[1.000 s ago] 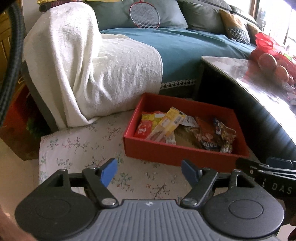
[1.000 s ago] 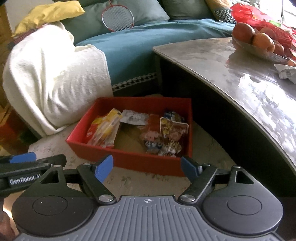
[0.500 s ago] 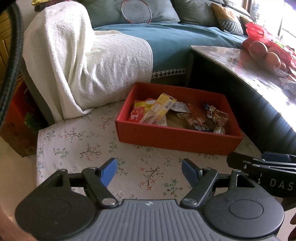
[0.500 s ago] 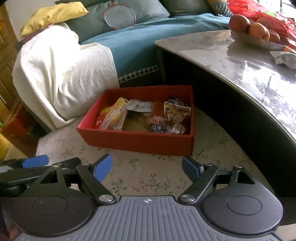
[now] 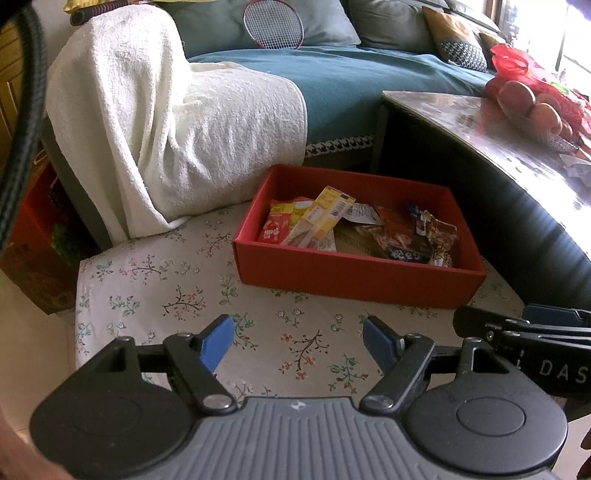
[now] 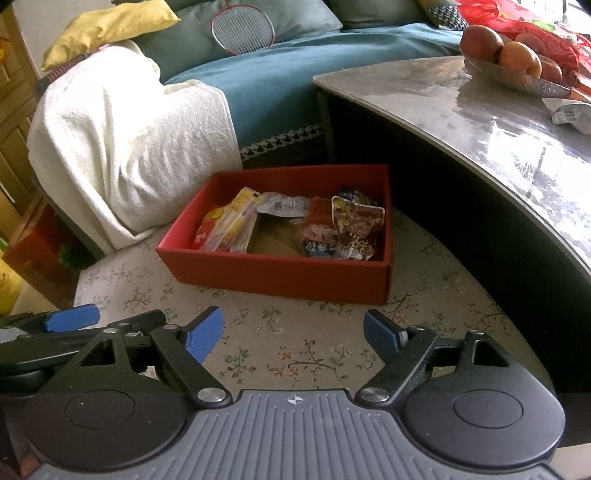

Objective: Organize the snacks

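One red box [image 5: 354, 284], two open grippers (both empty), one racket [image 5: 272, 24], three visible fruits [image 6: 517, 55].

This is looking like a home living room: a teal-covered sofa [image 5: 369, 81] is running along the back, with cushions [image 5: 454, 48] and a badminton racket [image 5: 273, 24] lying on it and a white towel [image 5: 166, 122] draping over its arm. A bowl of fruit [image 6: 517, 62] is sitting on a curved, glossy bench [image 6: 461, 110], and a floral cloth [image 5: 177, 295] is covering the low surface in front.
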`<state>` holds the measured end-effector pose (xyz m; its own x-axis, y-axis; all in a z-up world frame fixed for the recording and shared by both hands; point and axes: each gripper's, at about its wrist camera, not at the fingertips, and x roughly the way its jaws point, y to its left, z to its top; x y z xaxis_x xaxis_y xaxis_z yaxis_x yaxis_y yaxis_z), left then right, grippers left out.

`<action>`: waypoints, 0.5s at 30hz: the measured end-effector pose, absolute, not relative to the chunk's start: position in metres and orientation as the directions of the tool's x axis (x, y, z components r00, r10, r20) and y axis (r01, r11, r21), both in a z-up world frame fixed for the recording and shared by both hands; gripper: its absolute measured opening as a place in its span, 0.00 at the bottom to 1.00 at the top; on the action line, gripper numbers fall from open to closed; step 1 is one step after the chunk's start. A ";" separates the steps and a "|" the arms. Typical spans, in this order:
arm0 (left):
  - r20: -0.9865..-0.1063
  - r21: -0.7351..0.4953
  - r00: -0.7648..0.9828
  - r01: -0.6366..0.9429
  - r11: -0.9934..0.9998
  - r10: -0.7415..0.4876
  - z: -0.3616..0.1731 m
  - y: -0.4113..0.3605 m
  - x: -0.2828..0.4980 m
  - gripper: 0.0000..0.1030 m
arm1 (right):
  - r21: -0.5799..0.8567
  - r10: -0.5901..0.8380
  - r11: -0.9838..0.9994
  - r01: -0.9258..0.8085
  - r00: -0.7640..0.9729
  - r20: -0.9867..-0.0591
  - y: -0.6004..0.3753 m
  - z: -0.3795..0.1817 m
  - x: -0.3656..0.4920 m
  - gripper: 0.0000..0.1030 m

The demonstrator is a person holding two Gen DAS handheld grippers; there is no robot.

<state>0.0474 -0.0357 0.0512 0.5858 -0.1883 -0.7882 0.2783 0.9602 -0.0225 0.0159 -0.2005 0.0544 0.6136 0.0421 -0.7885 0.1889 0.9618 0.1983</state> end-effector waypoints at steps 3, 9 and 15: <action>-0.787 -0.020 0.588 0.278 0.960 -0.187 0.051 -0.036 0.047 0.69 | 0.199 0.045 0.962 0.185 0.614 -0.788 -0.200 0.054 0.016 0.85; -0.785 -0.019 0.590 0.278 0.961 -0.186 0.051 -0.036 0.047 0.69 | 0.202 0.048 0.962 0.184 0.614 -0.788 -0.200 0.054 0.016 0.85; -0.783 -0.015 0.595 0.275 0.961 -0.182 0.052 -0.036 0.047 0.69 | 0.203 0.049 0.962 0.184 0.614 -0.788 -0.200 0.055 0.017 0.85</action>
